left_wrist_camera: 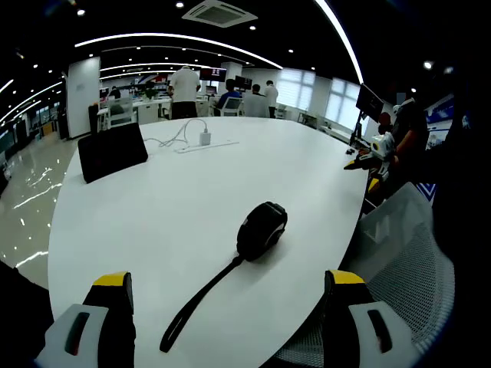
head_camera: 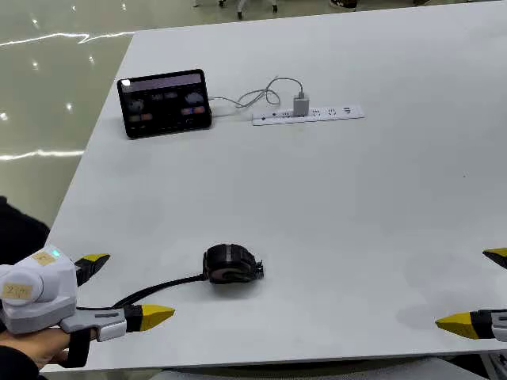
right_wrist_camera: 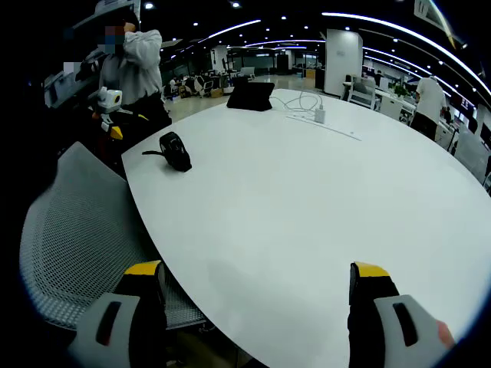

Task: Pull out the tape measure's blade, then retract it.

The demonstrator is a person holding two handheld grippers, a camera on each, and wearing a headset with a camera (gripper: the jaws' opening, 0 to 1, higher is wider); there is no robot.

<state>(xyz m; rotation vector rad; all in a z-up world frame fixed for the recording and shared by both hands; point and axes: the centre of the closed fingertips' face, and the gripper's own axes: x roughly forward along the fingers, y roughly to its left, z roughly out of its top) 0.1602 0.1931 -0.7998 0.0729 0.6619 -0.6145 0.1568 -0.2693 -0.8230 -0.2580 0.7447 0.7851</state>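
We see the tape measure near the front edge of the table — left gripper and right gripper both gape wide.

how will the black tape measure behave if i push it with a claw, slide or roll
The tape measure has a compact rounded case, so it probably feels dense and may rock rather than roll far. On the smooth table it could slide. Its strap looks floppy and would likely trail.

Large white oval table. Glossy pale floor reflects lights. Open-plan office: ceiling strip lights, windows far side, grey mesh chair at table edge.
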